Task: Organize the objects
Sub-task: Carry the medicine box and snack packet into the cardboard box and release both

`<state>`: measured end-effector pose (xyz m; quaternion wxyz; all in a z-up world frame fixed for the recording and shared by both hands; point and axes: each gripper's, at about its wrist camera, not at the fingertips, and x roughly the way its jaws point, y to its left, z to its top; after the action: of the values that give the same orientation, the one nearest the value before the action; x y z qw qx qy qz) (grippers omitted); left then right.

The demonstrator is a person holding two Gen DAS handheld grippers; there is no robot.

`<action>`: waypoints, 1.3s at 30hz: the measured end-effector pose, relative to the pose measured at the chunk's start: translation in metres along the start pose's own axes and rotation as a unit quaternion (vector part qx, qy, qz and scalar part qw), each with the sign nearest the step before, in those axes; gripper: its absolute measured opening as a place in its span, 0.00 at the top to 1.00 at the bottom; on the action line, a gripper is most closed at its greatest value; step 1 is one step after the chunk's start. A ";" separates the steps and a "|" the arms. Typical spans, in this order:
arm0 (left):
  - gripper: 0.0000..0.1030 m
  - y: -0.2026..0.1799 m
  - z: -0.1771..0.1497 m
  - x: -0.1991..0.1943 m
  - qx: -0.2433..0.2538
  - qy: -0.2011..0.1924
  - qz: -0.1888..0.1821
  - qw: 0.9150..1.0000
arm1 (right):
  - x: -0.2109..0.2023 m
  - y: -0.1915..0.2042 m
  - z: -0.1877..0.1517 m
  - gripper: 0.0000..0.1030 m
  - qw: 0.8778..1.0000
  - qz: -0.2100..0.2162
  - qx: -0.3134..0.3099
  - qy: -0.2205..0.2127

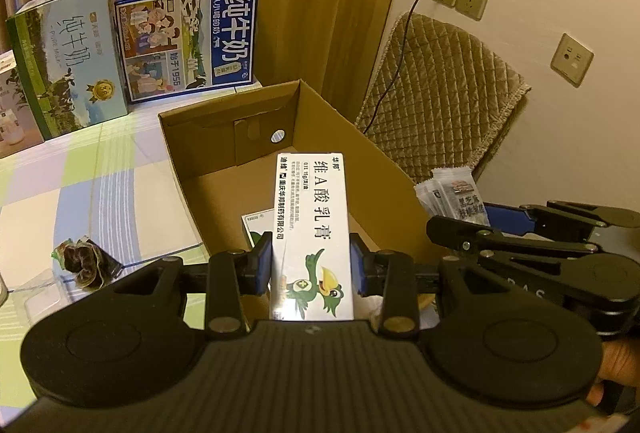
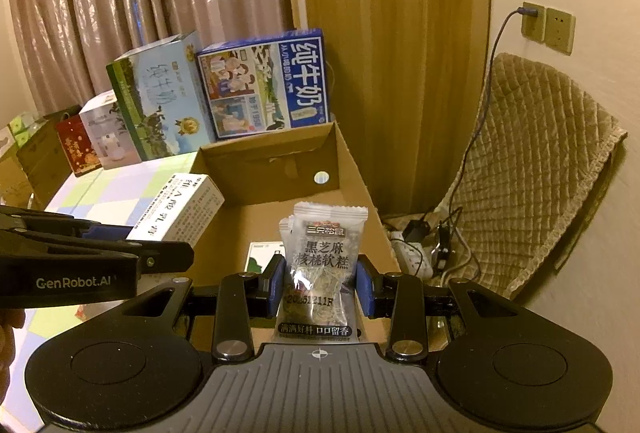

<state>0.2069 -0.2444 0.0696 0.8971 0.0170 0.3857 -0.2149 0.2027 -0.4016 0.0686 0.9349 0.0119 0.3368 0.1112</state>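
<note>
My left gripper (image 1: 312, 265) is shut on a white ointment box (image 1: 310, 229) with a green bird drawn on it, held above the open cardboard box (image 1: 188, 157). Over the same cardboard box (image 2: 360, 173), my right gripper (image 2: 322, 283) is shut on a clear snack packet (image 2: 324, 265) with dark print. Each gripper shows in the other's view: the right gripper (image 1: 460, 217) with its snack packet (image 1: 452, 197), and the left gripper's arm with the ointment box (image 2: 180, 209). A small white-and-green card (image 2: 260, 257) lies on the cardboard box floor (image 1: 254, 229).
Two milk cartons, one green (image 1: 68, 57) and one blue (image 1: 188, 41), stand on the checked tablecloth (image 1: 80, 177) behind the cardboard box. A crumpled dark wrapper (image 1: 84, 265) lies at the left. A quilted chair (image 2: 532, 173) and a power strip with cables (image 2: 416, 253) are at the right.
</note>
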 end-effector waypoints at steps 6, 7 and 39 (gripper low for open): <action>0.68 0.004 0.009 0.017 -0.011 -0.001 -0.008 1.000 | 0.018 -0.005 0.006 0.67 1.000 -0.003 0.002 0.007; 0.68 0.004 0.010 0.020 -0.012 -0.003 -0.007 1.000 | 0.021 -0.006 0.007 0.67 1.000 -0.003 0.003 0.009; 0.21 0.044 -0.025 -0.034 -0.059 -0.033 0.031 0.997 | -0.008 -0.014 0.000 0.32 0.997 0.032 0.072 -0.022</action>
<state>0.1867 -0.1865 0.0698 0.9151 -0.0315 0.3670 -0.1643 0.1996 -0.4165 0.0719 0.9347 0.0927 0.3229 0.1160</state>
